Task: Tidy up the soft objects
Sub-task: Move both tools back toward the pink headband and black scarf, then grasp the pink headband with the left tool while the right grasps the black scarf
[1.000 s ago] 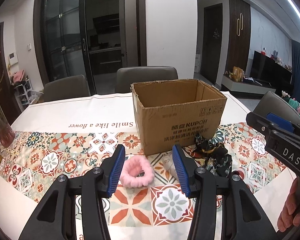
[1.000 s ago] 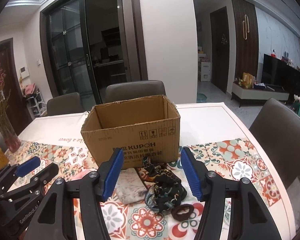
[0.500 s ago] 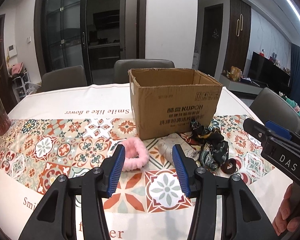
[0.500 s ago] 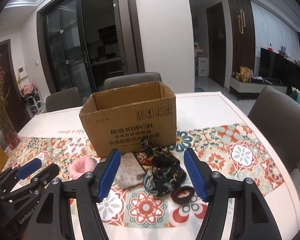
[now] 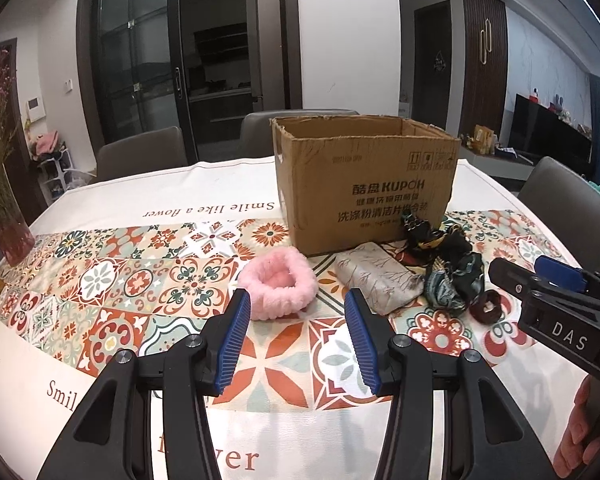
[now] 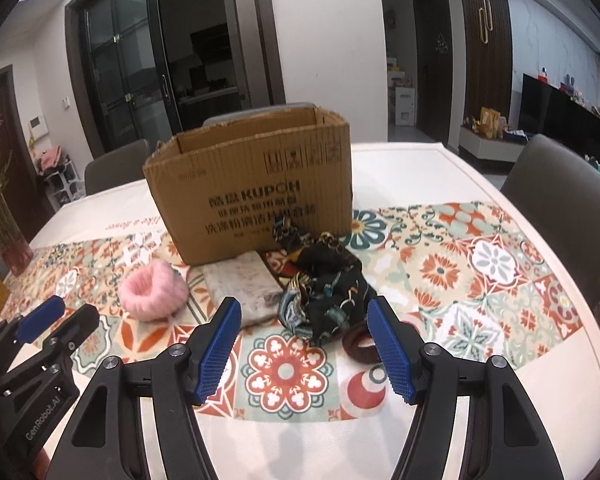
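A brown cardboard box stands open on the table, and all the soft things lie in a row right in front of it. Going from the box's left corner to its right: a fluffy pink ring, a folded pale cloth with its long side running out from the box toward the grippers, a crumpled dark scarf, and a small dark hair tie out past the scarf.

The left gripper is open with nothing between its blue pads. The pink ring sits just past its tips and a bit to the left, so this hand is the nearer one for it.

The right gripper is open wider and also holds nothing. The dark scarf lies straight ahead between its pads, and the hair tie peeks out beside the right pad.

Nothing blocks either hand. The cloth touches the scarf, so a grab there might snag both. A vase of flowers stands far off to the box's left.
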Motion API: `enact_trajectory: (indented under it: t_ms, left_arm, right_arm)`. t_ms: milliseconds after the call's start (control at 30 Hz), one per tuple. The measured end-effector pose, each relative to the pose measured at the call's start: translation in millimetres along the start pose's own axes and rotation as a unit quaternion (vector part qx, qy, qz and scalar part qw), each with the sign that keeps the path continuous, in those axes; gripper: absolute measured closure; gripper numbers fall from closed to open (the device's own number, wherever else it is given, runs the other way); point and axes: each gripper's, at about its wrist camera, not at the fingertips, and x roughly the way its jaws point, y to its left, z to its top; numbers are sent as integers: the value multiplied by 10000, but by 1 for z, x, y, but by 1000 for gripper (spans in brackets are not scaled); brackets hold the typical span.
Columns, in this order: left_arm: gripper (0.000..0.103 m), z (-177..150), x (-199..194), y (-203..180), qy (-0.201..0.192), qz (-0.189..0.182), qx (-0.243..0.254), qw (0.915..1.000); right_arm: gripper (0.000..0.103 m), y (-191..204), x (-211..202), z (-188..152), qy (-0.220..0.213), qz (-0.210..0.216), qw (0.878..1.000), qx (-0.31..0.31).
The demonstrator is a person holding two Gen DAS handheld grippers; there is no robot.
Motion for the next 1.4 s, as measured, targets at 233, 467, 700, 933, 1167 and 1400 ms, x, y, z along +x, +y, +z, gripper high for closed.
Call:
enact_trajectory:
  t_ms: [233,467,700,933,1167,1400]
  left_arm:
    - [55,-6,17,-4,-16,160,123,9998]
    - [51,-10,43,-5,120,361,18,9993]
    - [51,-4,63,-13,120,400,141,9990]
    - [51,5,80,-23,82,470,262,9985]
    - [51,7,106,-25,417,349,168,9984]
    - [56,6,124,-28,676,336,174,9970]
  right_arm:
    - [36,-2,19,-4,143,-27,9999,-49]
    - [29,-6,43,-5,367,-14,9993,-41]
    - [29,-12,64,-2,512,-21,9987,51]
    - [29,-22,82,4,638,-52,9979,133]
    - [29,-29,100,8,701,-98,9973,186]
    - [30,-32,114,8,839,-132,9960,262]
